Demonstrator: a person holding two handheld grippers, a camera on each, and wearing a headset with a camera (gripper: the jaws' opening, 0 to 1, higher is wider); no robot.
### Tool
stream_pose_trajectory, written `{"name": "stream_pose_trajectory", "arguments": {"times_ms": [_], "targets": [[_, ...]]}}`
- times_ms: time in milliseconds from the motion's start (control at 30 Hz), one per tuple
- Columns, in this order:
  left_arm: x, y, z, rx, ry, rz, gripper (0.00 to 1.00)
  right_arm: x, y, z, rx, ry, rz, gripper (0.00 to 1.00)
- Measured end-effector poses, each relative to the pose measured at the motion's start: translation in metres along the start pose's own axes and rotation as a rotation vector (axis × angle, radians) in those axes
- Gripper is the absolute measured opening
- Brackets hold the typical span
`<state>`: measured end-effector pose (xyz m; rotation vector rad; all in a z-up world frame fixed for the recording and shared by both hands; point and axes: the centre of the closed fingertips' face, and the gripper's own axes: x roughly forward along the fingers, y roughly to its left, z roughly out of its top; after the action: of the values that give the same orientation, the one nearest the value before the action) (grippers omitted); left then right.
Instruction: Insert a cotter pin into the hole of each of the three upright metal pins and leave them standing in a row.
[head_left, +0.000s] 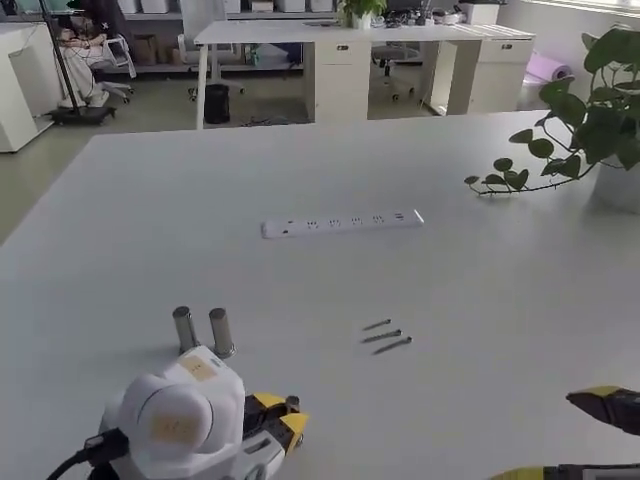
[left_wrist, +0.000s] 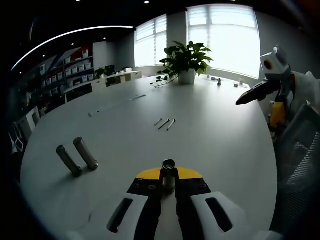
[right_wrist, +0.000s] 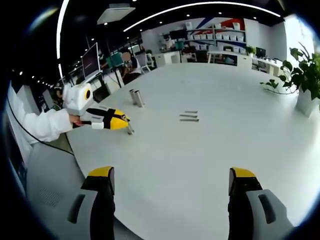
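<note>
One metal pin (left_wrist: 168, 174) between left fingers (left_wrist: 148, 199)

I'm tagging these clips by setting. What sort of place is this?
Probably an open-plan office: white desks with drawer units, wall shelves of boxes, and a potted plant on the big white table.

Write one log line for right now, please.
left hand-held gripper: shut on metal pin | right hand-held gripper: open | two other metal pins: upright | three cotter pins: lying on table
</note>
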<state>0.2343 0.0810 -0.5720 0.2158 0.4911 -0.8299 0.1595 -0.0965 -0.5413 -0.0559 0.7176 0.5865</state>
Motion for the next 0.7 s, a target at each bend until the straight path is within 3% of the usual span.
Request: {"name": "stream_pose_trajectory", "arguments": {"times_ms": [267, 300, 333, 400, 533, 700], "targets": [[0.001, -0.001, -0.002, 0.030, 0.007, 0.009, 0.11, 0.003, 0.006, -0.001, -0.005, 0.004, 0.012, 0.93], [-0.001, -0.001, -0.014, 0.006, 0.076, 0.010, 0.17, 0.004, 0.007, -0.002, -0.008, 0.007, 0.014, 0.93], [0.000, 0.000, -0.018, -0.008, 0.100, 0.012, 0.24, 0.004, 0.009, -0.002, -0.011, 0.009, 0.017, 0.93], [-0.001, 0.000, -0.018, 0.008, 0.083, 0.010, 0.38, 0.004, 0.010, -0.002, -0.015, 0.010, 0.022, 0.93], [-0.013, 0.000, -0.016, -0.035, 0.066, -0.024, 0.49, 0.003, 0.009, -0.002, -0.021, 0.012, 0.020, 0.93], [-0.036, -0.002, -0.004, -0.097, -0.023, -0.093, 0.88, 0.001, 0.008, -0.002, -0.016, 0.007, 0.017, 0.93]]}}
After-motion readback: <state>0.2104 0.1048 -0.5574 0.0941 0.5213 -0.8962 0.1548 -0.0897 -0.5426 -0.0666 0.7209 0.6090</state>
